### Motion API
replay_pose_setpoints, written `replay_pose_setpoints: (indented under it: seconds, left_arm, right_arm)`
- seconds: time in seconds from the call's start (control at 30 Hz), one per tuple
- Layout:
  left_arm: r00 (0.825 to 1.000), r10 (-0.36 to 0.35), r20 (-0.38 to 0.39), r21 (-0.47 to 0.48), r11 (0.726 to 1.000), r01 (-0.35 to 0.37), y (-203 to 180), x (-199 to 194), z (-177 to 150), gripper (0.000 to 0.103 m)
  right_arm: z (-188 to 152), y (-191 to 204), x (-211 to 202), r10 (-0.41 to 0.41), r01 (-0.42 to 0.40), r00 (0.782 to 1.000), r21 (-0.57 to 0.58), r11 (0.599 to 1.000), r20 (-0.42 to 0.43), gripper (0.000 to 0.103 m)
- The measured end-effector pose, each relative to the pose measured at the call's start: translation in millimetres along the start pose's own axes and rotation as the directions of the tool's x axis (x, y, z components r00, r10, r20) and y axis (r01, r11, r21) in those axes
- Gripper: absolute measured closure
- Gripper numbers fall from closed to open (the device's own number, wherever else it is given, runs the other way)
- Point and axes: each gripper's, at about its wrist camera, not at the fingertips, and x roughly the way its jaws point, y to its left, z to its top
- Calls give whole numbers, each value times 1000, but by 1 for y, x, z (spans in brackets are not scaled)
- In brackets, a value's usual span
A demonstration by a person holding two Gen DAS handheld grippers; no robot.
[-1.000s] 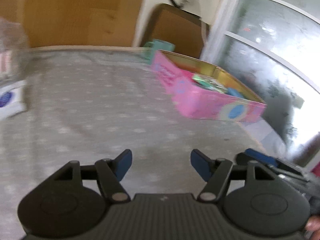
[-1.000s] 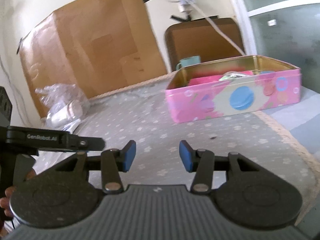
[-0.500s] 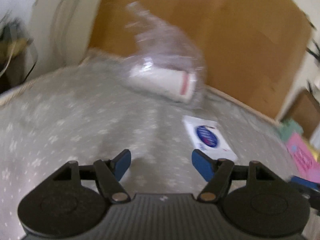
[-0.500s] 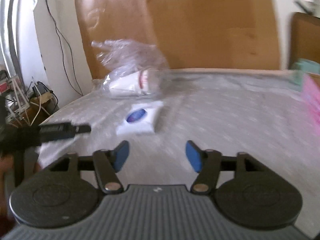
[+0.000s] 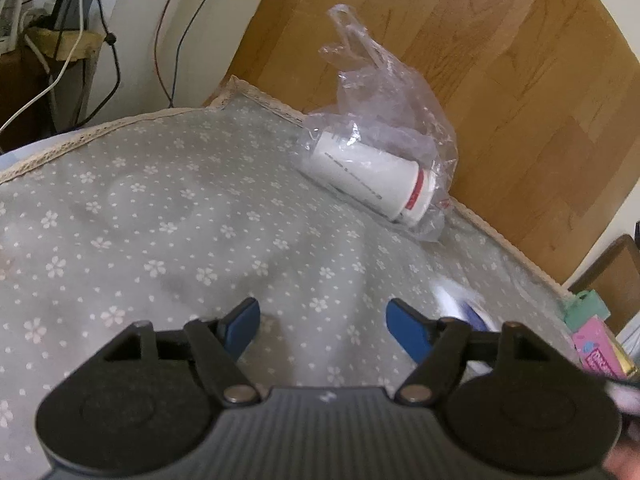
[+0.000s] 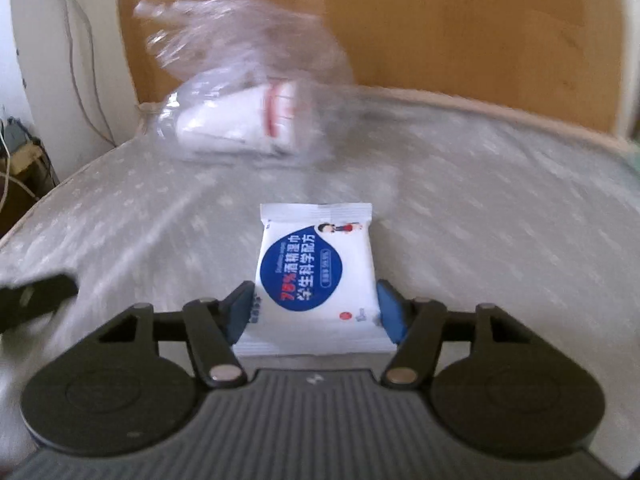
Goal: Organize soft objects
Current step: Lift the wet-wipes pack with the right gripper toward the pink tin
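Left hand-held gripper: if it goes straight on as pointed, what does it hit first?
Probably the flowered grey cloth just ahead of the left hand-held gripper, whose jaws are opening with nothing between them. The bagged white bottle lies farther on, to the right.

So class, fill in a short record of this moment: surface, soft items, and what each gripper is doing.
surface: grey floral cloth
wipes packet: white and blue, lying flat between the fingers of the right gripper
right gripper: jaws closing around the packet
clear plastic bag: at the cloth's far edge, a white bottle inside
left gripper: jaws opening, nothing between them
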Motion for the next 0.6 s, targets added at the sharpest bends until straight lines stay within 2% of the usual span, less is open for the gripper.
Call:
replay_pose_setpoints:
  seconds: [0.07, 0.1, 0.17, 0.27, 0.3, 0.4, 0.5, 0.53, 0.6]
  left_arm:
    - [1000, -1, -7, 31, 1000, 1, -6, 1, -2, 30]
    - [1000, -8, -15, 54, 999, 9, -10, 3, -3, 30]
    - [998, -53, -38, 114, 992, 57, -21, 4, -8, 30]
    - [985, -120, -127, 217, 965, 146, -58, 6, -26, 30]
    - [970, -175, -171, 212, 954, 210, -75, 4, -36, 30]
    - [889, -332, -316, 183, 898, 400, -131, -7, -68, 30]
    - [834, -388, -393, 190, 853, 486, -176, -20, -96, 30]
    - [817, -399, -415, 183, 843, 505, -185, -22, -102, 30]
    - [778, -417, -470, 169, 823, 543, -203, -26, -117, 30]
  right_arm:
    - [-34, -34, -51, 19, -20, 999, 28, 999, 32, 36]
    - [-57, -50, -80, -9, 8, 999, 14, 1000, 53, 36]
    - [-101, -76, -128, -107, 108, 991, -5, 994, 74, 36]
    - [-145, -109, -178, -228, 229, 967, 5, 973, 114, 36]
    - [-154, -118, -189, -250, 249, 960, 26, 968, 125, 36]
    - [-168, -138, -204, -277, 269, 951, 71, 960, 140, 33]
    - [-178, -144, -213, -274, 265, 948, 77, 961, 160, 24]
    - [-181, -145, -217, -265, 255, 948, 77, 964, 174, 17]
    - [-190, -149, -229, -244, 231, 948, 85, 969, 204, 14]
